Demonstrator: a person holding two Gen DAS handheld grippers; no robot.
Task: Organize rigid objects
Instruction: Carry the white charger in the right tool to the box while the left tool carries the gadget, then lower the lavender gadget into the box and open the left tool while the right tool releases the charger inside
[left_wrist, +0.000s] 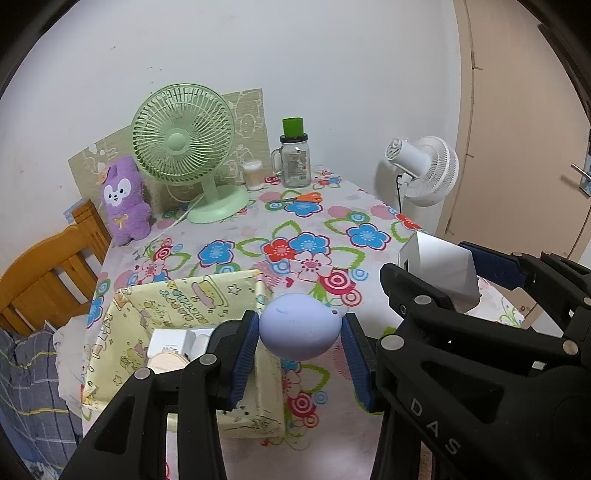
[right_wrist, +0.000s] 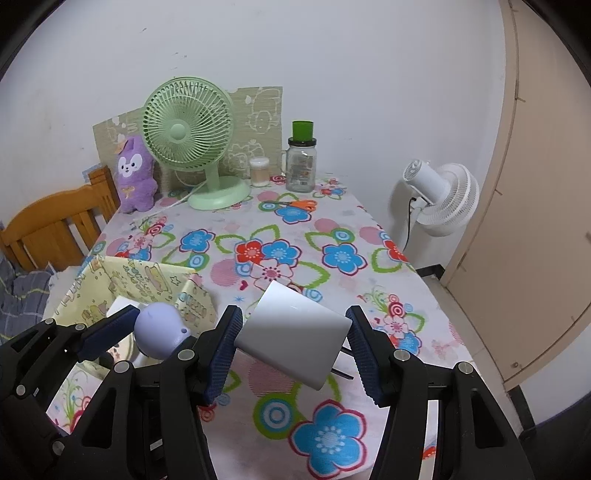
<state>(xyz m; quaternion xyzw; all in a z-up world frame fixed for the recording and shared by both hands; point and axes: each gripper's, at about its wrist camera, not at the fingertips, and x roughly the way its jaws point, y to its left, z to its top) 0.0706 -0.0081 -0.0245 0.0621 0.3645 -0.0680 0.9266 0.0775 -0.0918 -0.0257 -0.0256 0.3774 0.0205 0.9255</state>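
Note:
My left gripper (left_wrist: 300, 334) is shut on a lilac egg-shaped object (left_wrist: 298, 326), held above the near right corner of a yellow cartoon-print box (left_wrist: 177, 295). The box holds a white carton (left_wrist: 170, 341) and a round pale item. My right gripper (right_wrist: 293, 338) is shut on a white power adapter (right_wrist: 293, 336) with metal prongs, held above the flowered tablecloth (right_wrist: 280, 254). In the right wrist view the left gripper (right_wrist: 159, 330) with the lilac object (right_wrist: 159, 330) sits to the left, beside the box (right_wrist: 147, 280). The adapter (left_wrist: 439, 266) shows at the right of the left wrist view.
At the back stand a green desk fan (left_wrist: 184, 147), a purple plush toy (left_wrist: 123, 201), a small white jar (left_wrist: 253, 175) and a glass jar with a green lid (left_wrist: 294, 155). Orange-handled scissors (left_wrist: 299, 198) lie near them. A white floor fan (left_wrist: 424, 170), a door and a wooden chair (left_wrist: 48, 273) flank the table.

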